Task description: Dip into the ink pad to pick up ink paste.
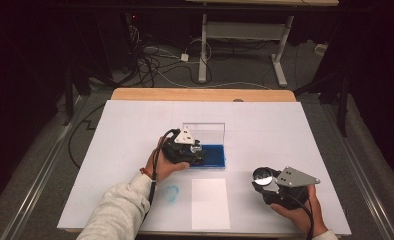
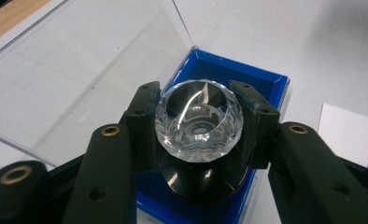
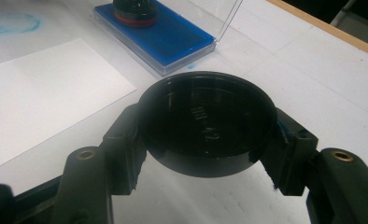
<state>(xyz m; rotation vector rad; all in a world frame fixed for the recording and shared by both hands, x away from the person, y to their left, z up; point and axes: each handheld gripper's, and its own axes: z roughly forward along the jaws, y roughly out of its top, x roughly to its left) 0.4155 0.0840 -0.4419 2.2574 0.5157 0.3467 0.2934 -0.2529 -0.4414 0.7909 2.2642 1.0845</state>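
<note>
Left claw (image 2: 198,123) clamped on a faceted clear-knobbed stamp (image 2: 199,122), black base down on the blue ink pad (image 2: 229,70), mid-worktop, open clear lid (image 2: 79,70) behind. Right claw (image 3: 205,135) closed around a round black cap (image 3: 205,121), near right, beside white paper (image 3: 42,93).

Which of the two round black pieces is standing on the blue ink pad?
The stamp with the faceted clear knob, held by the left tool, stands on the blue ink pad. The black cap is held by the right tool above the table.
</note>
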